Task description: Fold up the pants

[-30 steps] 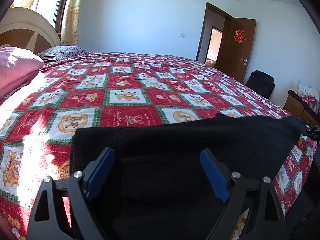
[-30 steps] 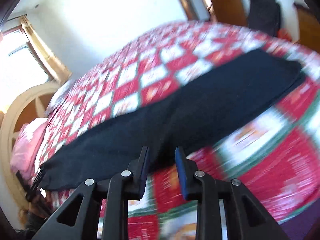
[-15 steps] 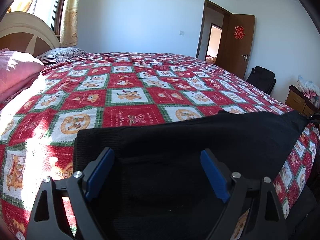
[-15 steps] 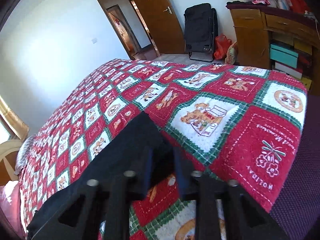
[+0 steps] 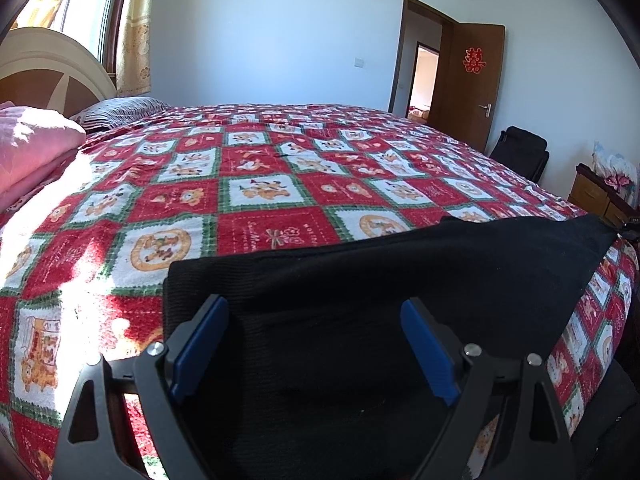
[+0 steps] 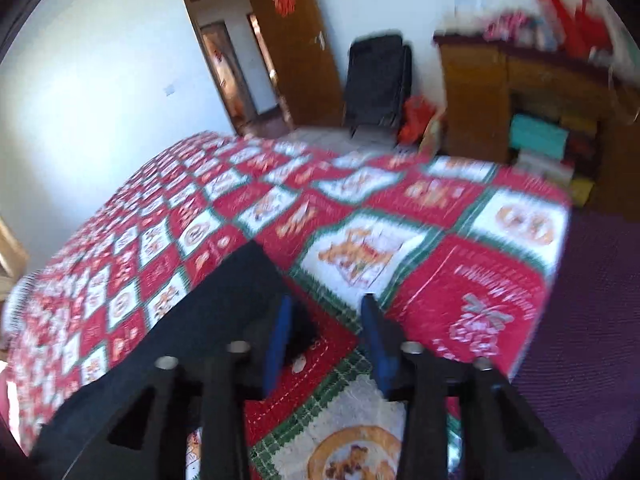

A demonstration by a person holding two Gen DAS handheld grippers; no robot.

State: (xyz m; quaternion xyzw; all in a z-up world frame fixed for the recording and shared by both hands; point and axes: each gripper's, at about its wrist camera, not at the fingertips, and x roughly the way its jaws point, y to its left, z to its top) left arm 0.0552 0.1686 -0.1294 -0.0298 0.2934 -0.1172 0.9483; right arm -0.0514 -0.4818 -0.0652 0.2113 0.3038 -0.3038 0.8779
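Note:
Black pants (image 5: pixel 400 264) lie stretched along the near edge of a bed with a red, white and green patchwork quilt (image 5: pixel 260 196). My left gripper (image 5: pixel 314 304) hovers over the wide end of the pants, jaws wide open, blue pads clear of the cloth. In the blurred right wrist view, the narrow far end of the pants (image 6: pixel 180 340) comes to a corner by the left fingertip. My right gripper (image 6: pixel 326 304) is opening there. A tip of black cloth sits just inside the left pad, and the pads are not pressing on it.
Pink bedding (image 5: pixel 32 148), a striped pillow (image 5: pixel 120 110) and the headboard (image 5: pixel 40 76) are at the left. A brown door (image 5: pixel 476 80), a black folded chair (image 6: pixel 376 80) and a wooden cabinet (image 6: pixel 520 120) stand beyond the bed's foot. A purple sheet (image 6: pixel 592 300) hangs at the corner.
The right gripper swung from the pants' middle to their narrow end, closed there, and its jaws have now parted. The left gripper has stayed open in place.

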